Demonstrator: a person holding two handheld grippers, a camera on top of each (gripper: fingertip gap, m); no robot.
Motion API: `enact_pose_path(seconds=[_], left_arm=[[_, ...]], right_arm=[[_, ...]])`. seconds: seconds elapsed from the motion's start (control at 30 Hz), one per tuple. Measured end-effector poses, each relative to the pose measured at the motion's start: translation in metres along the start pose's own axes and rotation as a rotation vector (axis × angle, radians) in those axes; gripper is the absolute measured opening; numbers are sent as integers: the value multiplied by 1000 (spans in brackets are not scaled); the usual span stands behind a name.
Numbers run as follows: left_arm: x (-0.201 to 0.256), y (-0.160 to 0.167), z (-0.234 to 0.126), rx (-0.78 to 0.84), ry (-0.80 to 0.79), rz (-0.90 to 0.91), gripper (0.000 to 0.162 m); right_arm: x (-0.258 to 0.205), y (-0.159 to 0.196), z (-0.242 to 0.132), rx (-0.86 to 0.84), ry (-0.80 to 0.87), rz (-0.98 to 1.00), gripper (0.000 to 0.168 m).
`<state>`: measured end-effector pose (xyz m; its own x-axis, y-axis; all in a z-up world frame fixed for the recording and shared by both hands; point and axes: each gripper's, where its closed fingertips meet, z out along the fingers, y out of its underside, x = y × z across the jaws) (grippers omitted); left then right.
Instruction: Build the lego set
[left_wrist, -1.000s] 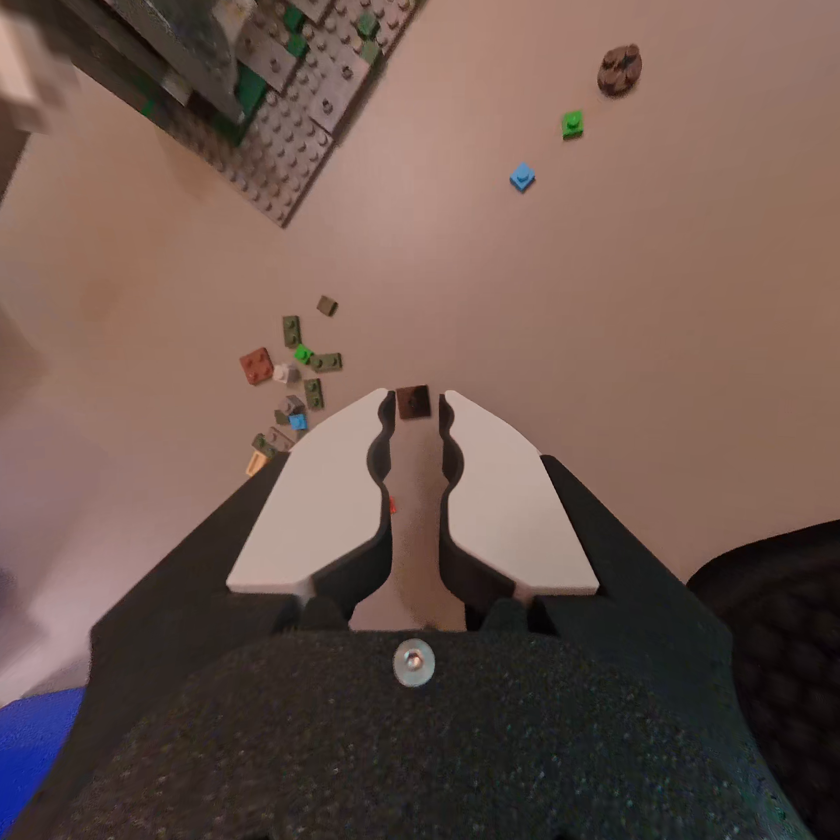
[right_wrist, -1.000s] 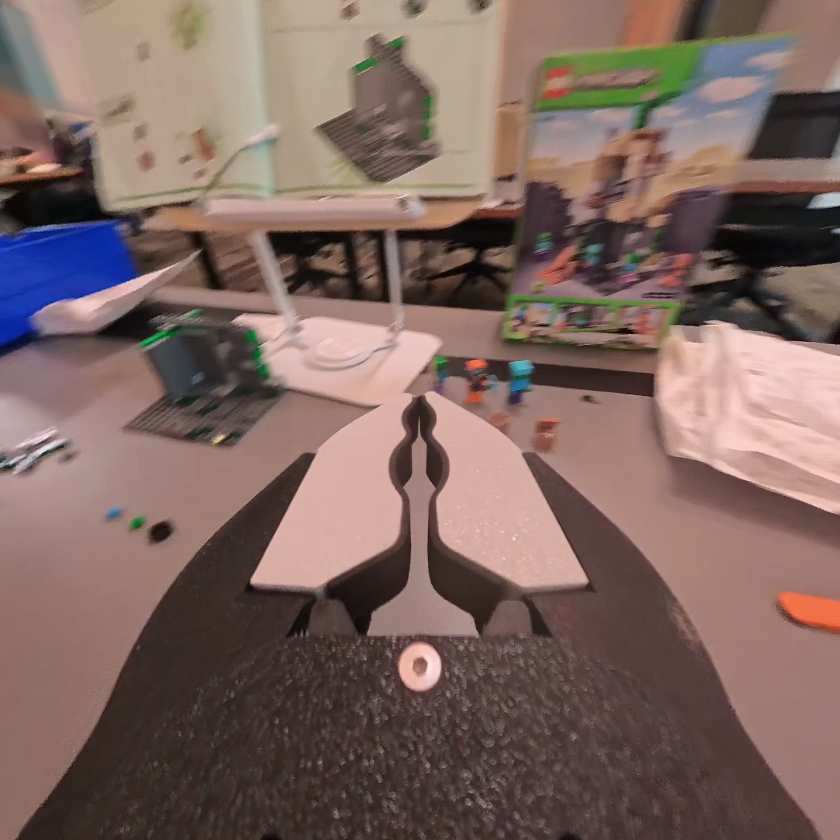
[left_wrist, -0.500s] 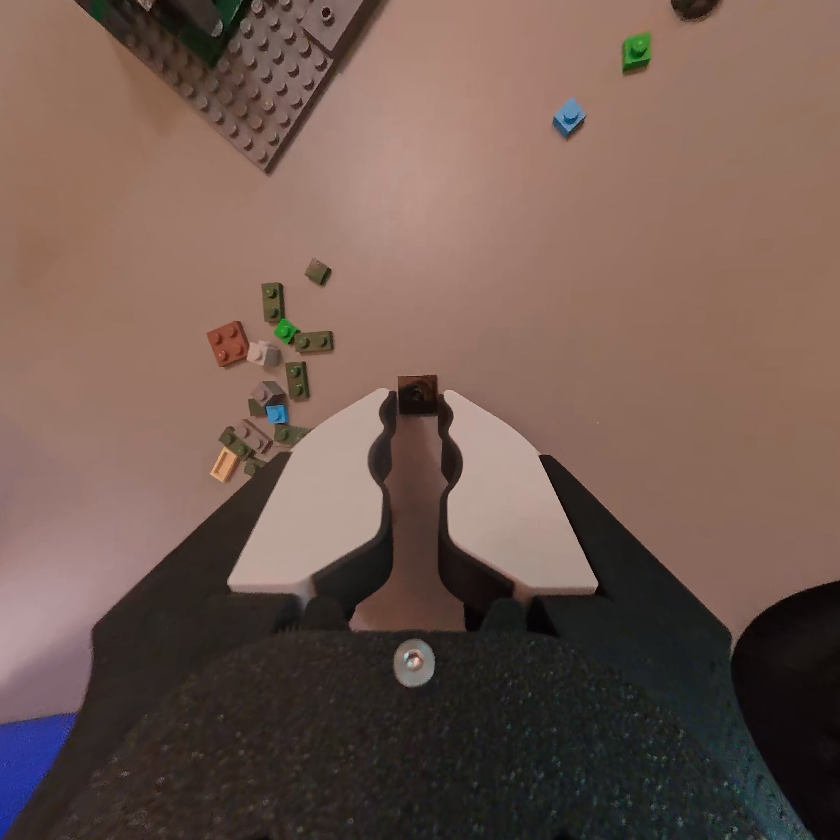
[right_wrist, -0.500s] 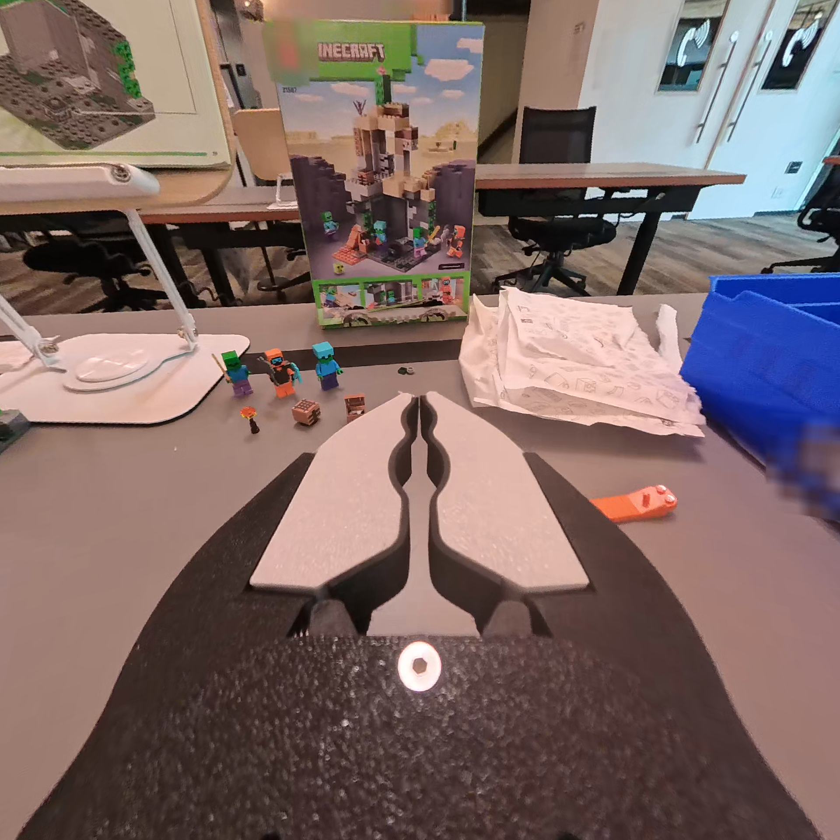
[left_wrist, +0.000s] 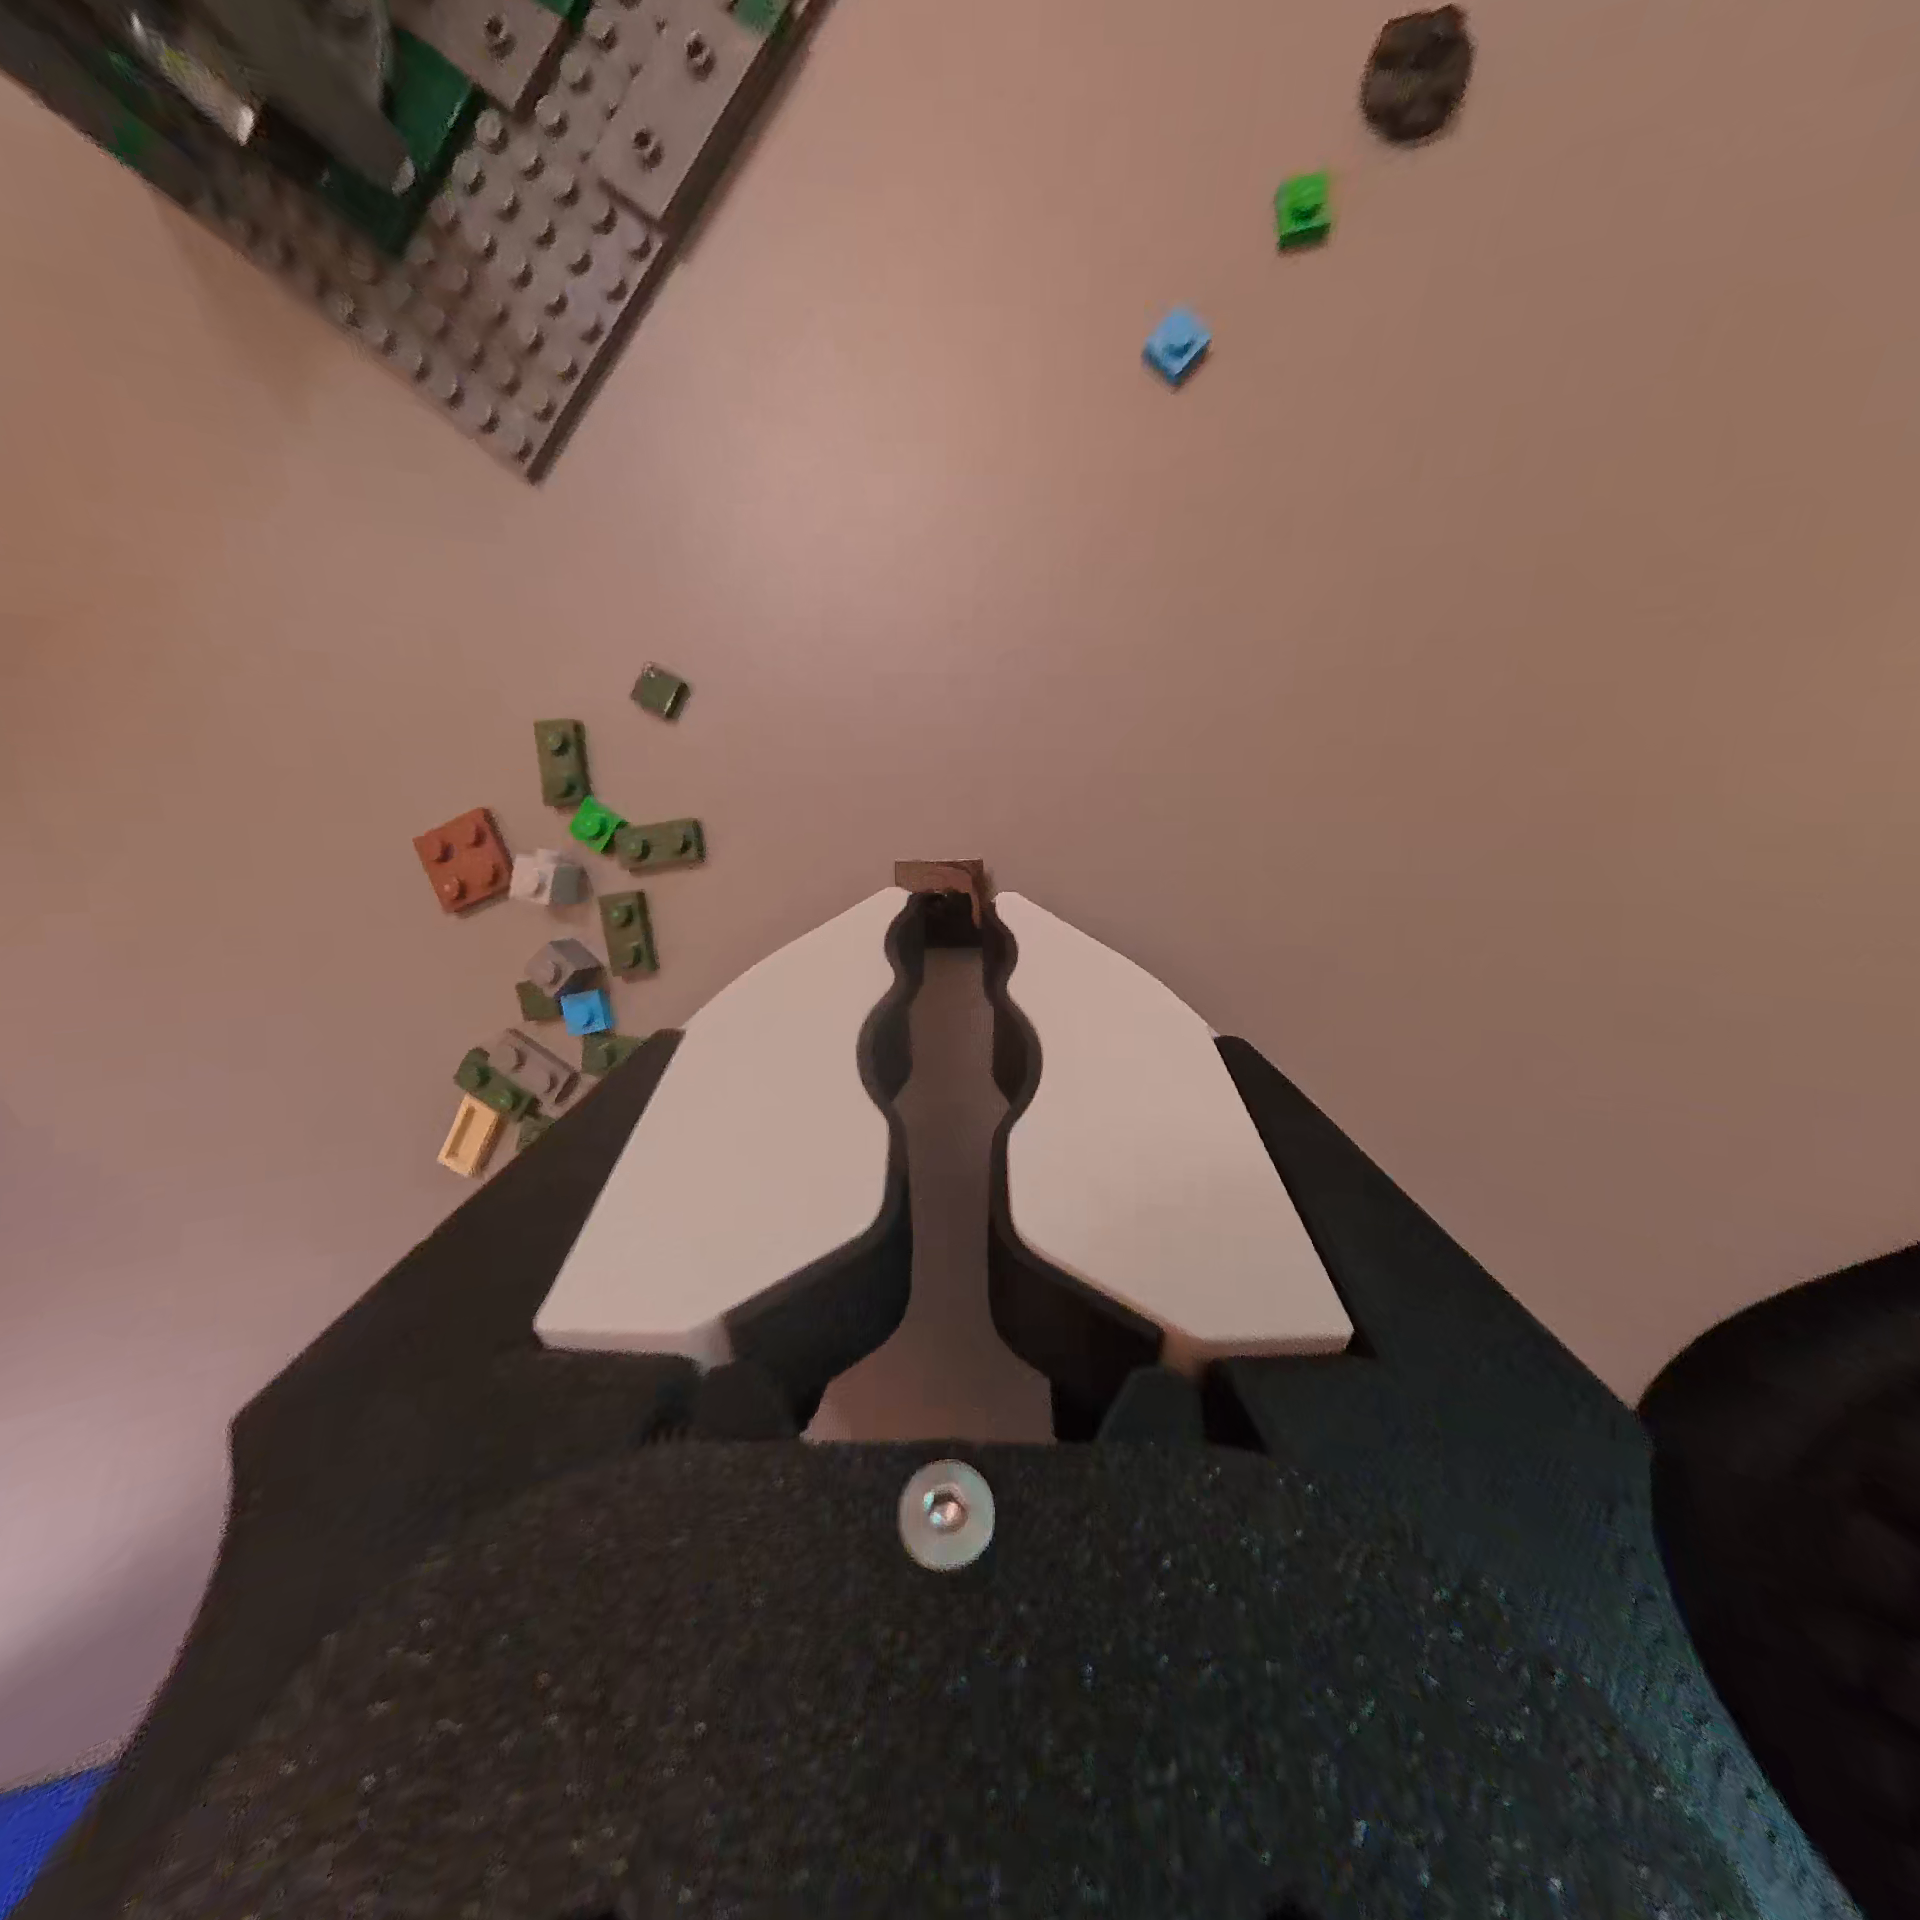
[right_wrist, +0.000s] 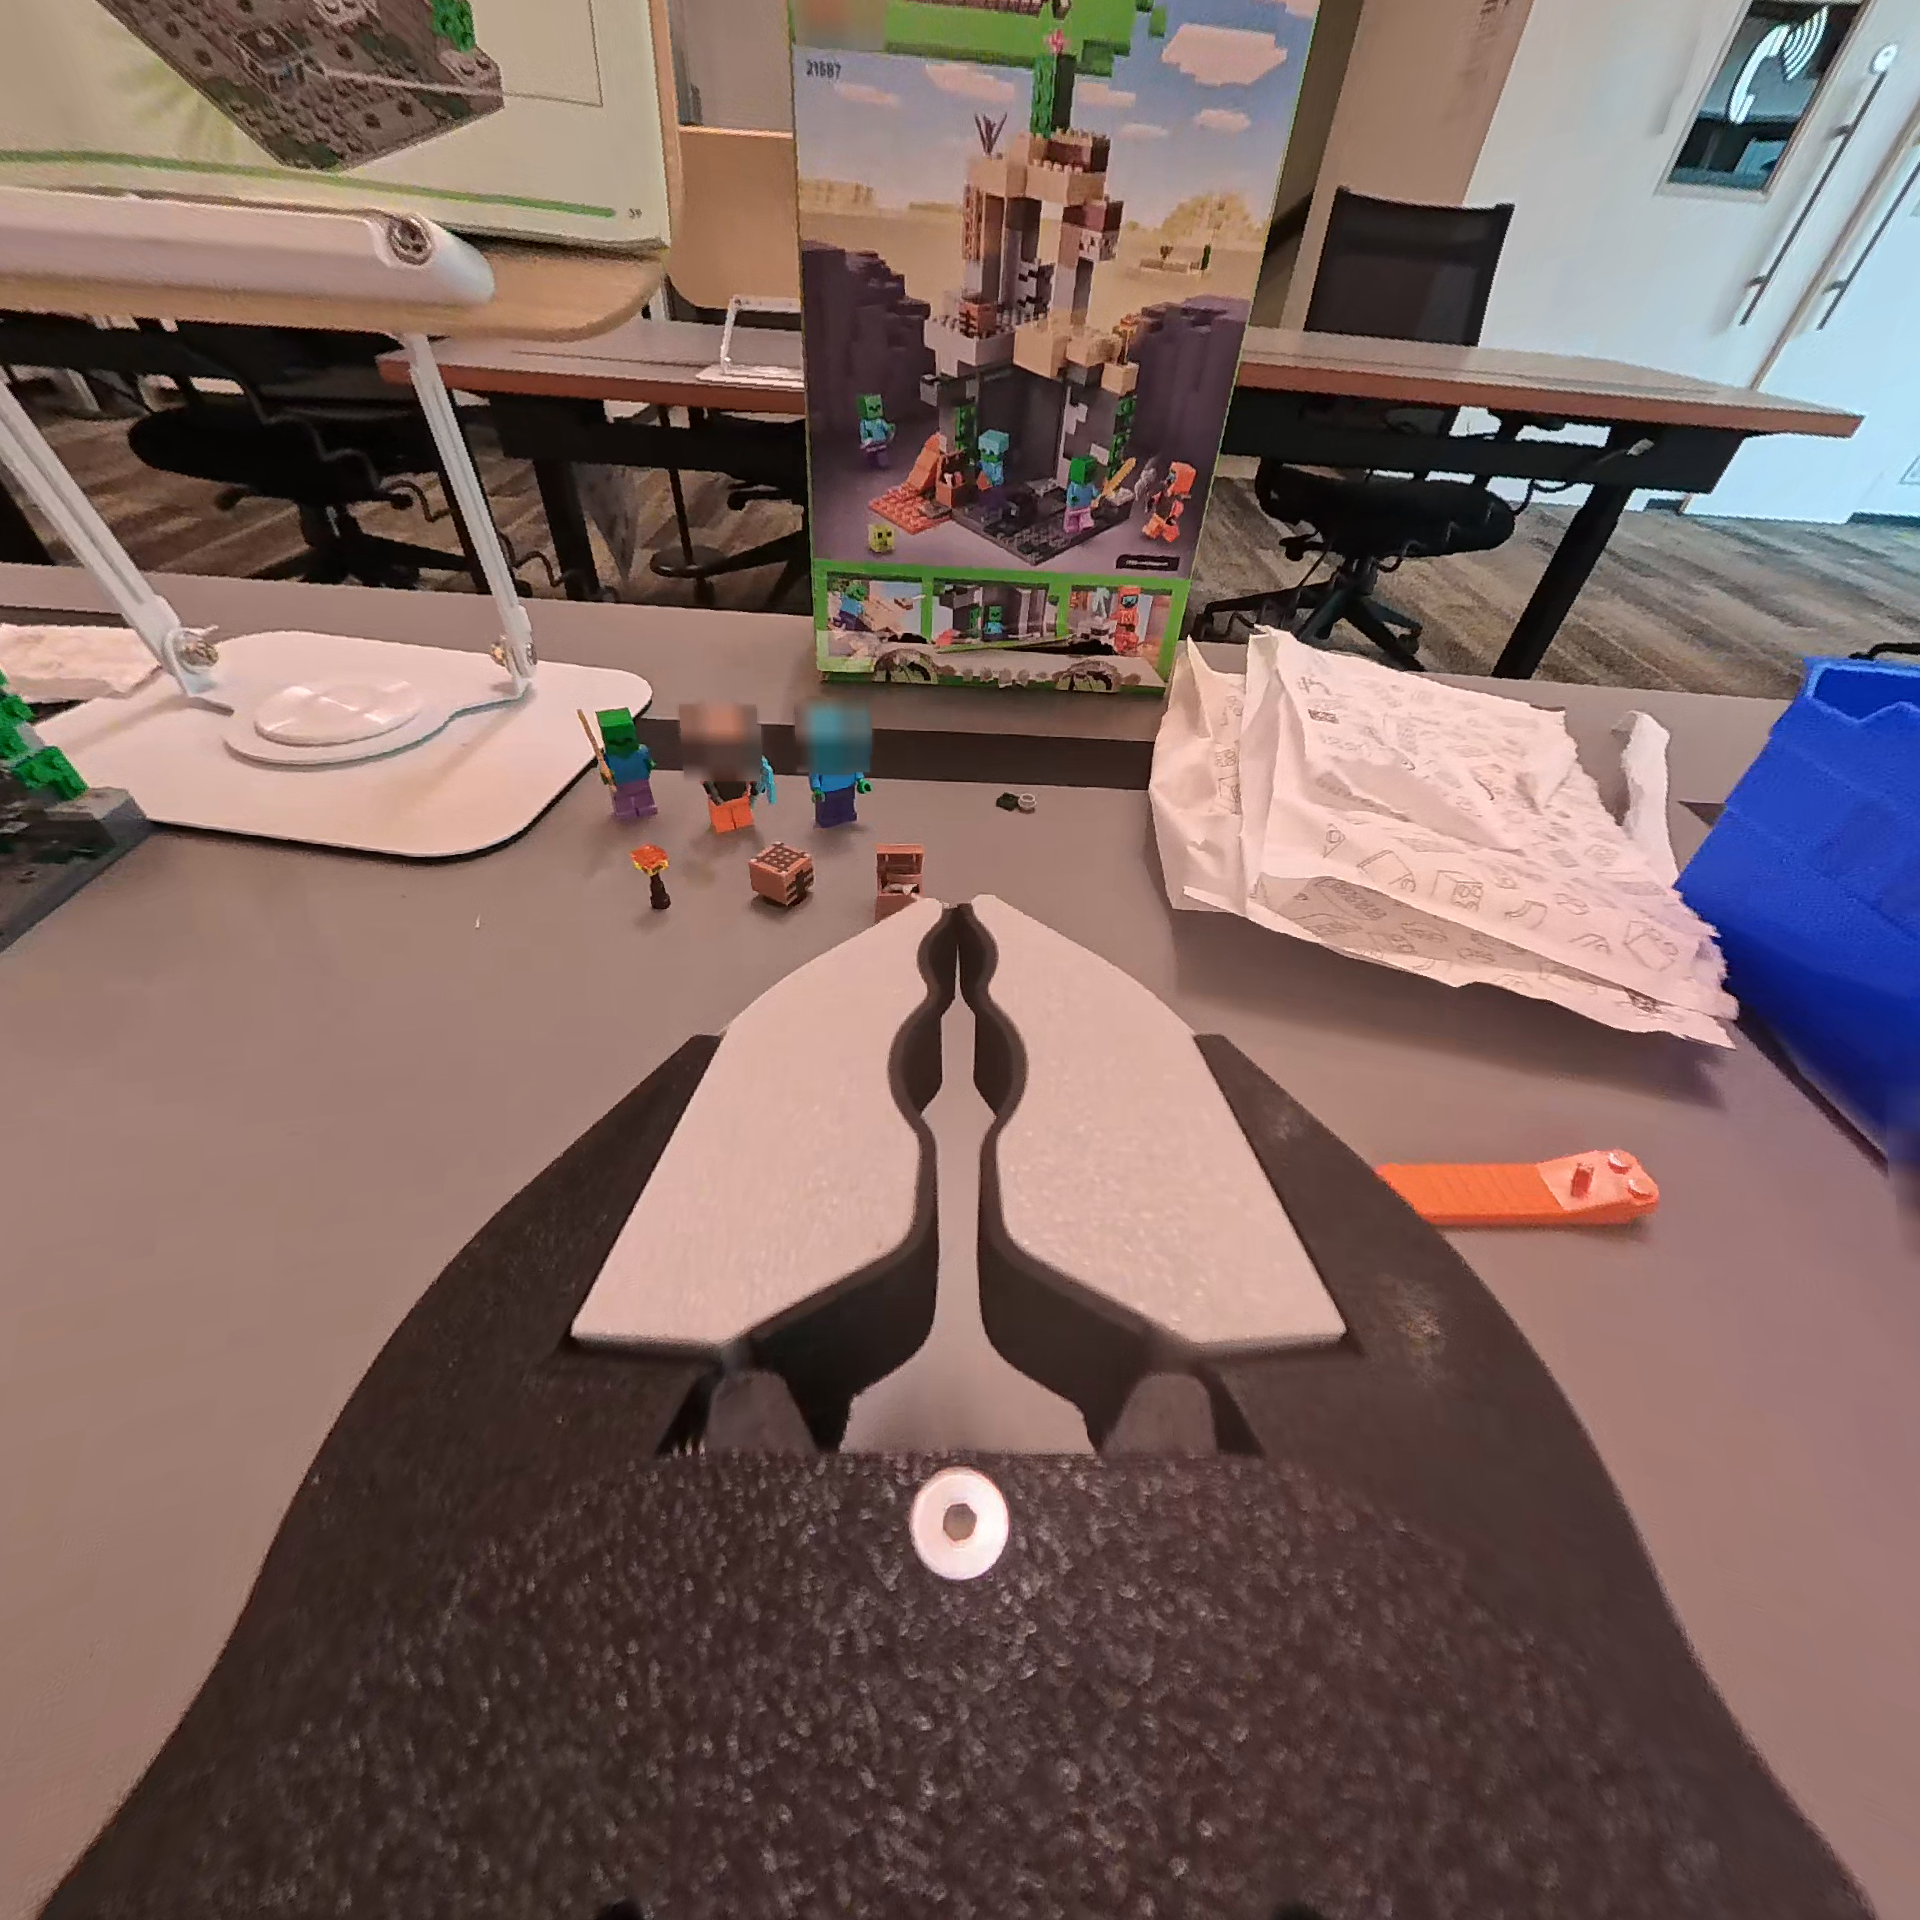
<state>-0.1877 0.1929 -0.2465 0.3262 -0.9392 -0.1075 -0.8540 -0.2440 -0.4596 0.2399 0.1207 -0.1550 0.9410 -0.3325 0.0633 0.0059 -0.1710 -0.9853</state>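
Note:
In the left wrist view my left gripper (left_wrist: 943, 902) is shut on a small dark brown brick (left_wrist: 941, 878) at its fingertips, above the table. The grey studded baseplate (left_wrist: 520, 322) with the partly built dark model on it lies at the top left. A pile of loose small bricks (left_wrist: 566, 914) lies left of the fingers. A blue stud plate (left_wrist: 1175, 345), a green one (left_wrist: 1302, 209) and a dark round piece (left_wrist: 1415, 71) lie at the upper right. In the right wrist view my right gripper (right_wrist: 956, 910) is shut and empty above the table.
In the right wrist view the set's box (right_wrist: 1029, 343) stands at the back, with three minifigures (right_wrist: 727, 774) and small built pieces (right_wrist: 781, 875) before it. A white lamp base (right_wrist: 343, 743) is on the left. Crumpled paper bags (right_wrist: 1423, 831), a blue bin (right_wrist: 1829, 883) and an orange brick separator (right_wrist: 1527, 1190) are on the right. My hands' fingertips stand some 45 cm from each other. To the blue stud plate (left_wrist: 1175, 345): left tips about 10 cm, right tips about 35 cm. The right gripper is farther from the dark round piece (left_wrist: 1415, 71), some 30 cm, than the left, some 15 cm.
My left gripper has closed on the dark brown brick and lifted it off the table, tilting it. My right gripper has swung right, from the model and lamp to the box and bin, still shut.

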Motion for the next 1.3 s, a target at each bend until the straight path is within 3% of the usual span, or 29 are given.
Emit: enact_pose_path(seconds=[0.47,0.93,1.3], left_arm=[[33,-42,2,8,36,195,10],[93,-132,52,6,109,500,10],[85,-139,63,9,132,470,10]], right_arm=[[-6,-1,-1,-2,-39,7,0],[-14,0,-1,-12,-82,7,0],[-18,-4,-2,-4,-110,17,0]])
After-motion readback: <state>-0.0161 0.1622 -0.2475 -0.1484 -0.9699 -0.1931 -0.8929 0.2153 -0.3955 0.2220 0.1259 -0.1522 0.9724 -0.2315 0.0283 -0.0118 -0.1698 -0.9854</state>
